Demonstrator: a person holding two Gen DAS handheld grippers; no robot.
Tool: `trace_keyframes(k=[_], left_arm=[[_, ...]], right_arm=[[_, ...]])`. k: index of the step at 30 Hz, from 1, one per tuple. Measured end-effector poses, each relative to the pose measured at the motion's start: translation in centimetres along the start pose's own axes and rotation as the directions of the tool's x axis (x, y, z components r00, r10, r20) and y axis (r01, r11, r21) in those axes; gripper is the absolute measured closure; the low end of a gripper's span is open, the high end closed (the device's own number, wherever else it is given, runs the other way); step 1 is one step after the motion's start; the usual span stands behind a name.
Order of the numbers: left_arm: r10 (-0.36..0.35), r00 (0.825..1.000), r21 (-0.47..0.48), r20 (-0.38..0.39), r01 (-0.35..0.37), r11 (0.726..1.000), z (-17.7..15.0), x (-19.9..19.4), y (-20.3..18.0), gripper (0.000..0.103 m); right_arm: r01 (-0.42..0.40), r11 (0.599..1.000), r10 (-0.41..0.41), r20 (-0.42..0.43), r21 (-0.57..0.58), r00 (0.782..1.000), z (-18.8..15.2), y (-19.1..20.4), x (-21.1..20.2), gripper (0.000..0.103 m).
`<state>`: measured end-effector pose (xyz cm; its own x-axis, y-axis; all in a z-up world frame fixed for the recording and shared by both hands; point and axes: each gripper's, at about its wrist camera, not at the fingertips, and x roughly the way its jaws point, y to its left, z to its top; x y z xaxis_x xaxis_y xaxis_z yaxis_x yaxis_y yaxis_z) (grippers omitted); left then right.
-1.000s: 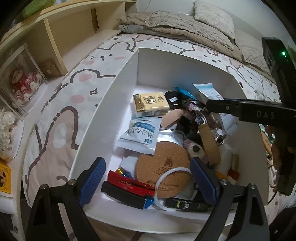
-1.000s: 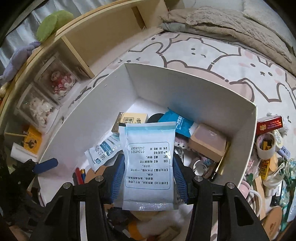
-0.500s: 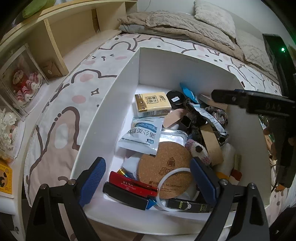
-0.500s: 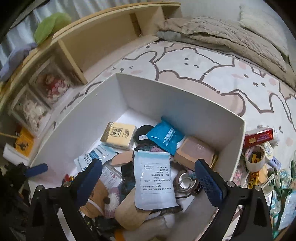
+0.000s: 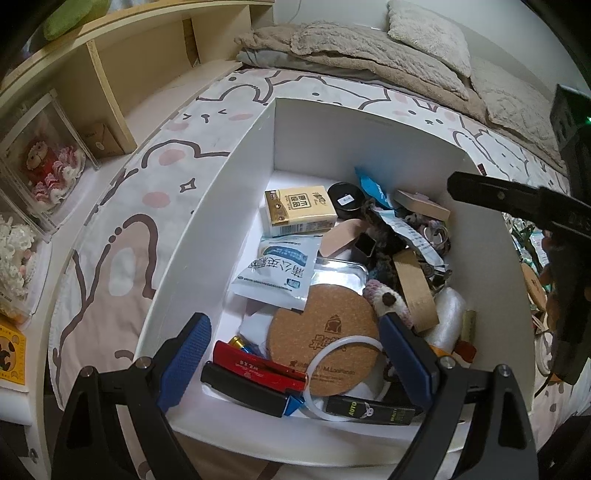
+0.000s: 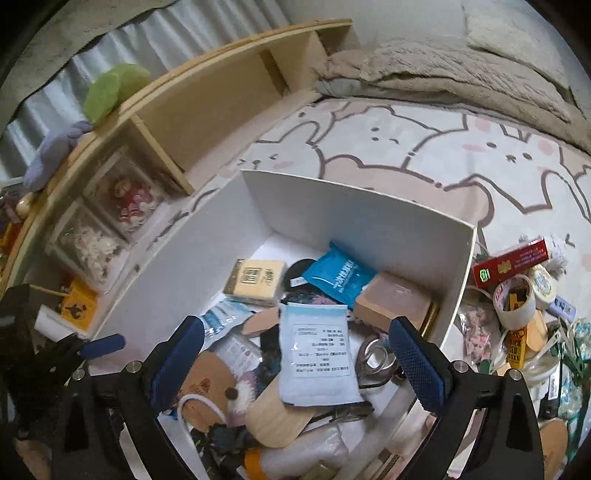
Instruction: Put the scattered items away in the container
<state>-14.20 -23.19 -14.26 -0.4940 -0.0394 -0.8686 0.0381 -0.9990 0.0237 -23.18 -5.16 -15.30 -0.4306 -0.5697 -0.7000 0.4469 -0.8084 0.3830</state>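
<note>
Cork coaster [image 5: 325,339] is seen in the white box [image 5: 221,236] below the left gripper [image 5: 291,354], jaws parted, empty. Right view: right gripper [image 6: 295,365] gapes over a pale sachet [image 6: 317,354] lying inside; judged light, floppy, best pinched by an edge.

Bed sheet [image 6: 424,162] printed with cartoon rabbits, spread over the bed. Beige blanket [image 5: 354,55] bunched at the far end, with a fluffy pillow [image 5: 428,27] beyond it. Wooden shelf [image 6: 221,107] along the bed's side, carrying a green plush [image 6: 110,86] on top and clear display cases [image 6: 125,199] of small figures in its compartments.
</note>
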Motion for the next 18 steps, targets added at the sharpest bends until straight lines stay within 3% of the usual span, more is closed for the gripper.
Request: trace_keyframes(k=[8, 10, 18], left_arm=[[-0.009, 0.999, -0.022, 0.03, 0.01, 1.0, 0.4, -1.0, -0.6, 0.01], [-0.011, 0.999, -0.037, 0.049, 0.013, 0.999, 0.6, -1.4, -0.6, 0.0], [-0.023, 0.993, -0.098, 0.12, 0.035, 0.995, 1.4, -3.5, -0.3, 0.0]], right_arm=[[-0.016, 0.997, 0.021, 0.077, -0.072, 0.997, -0.5, 0.6, -3.3, 0.0], [-0.014, 0.997, 0.021, 0.091, -0.075, 0.996, -0.8, 0.5, -3.9, 0.0], [0.002, 0.996, 0.009, 0.116, -0.088, 0.993, -1.2, 0.5, -5.8, 0.0]])
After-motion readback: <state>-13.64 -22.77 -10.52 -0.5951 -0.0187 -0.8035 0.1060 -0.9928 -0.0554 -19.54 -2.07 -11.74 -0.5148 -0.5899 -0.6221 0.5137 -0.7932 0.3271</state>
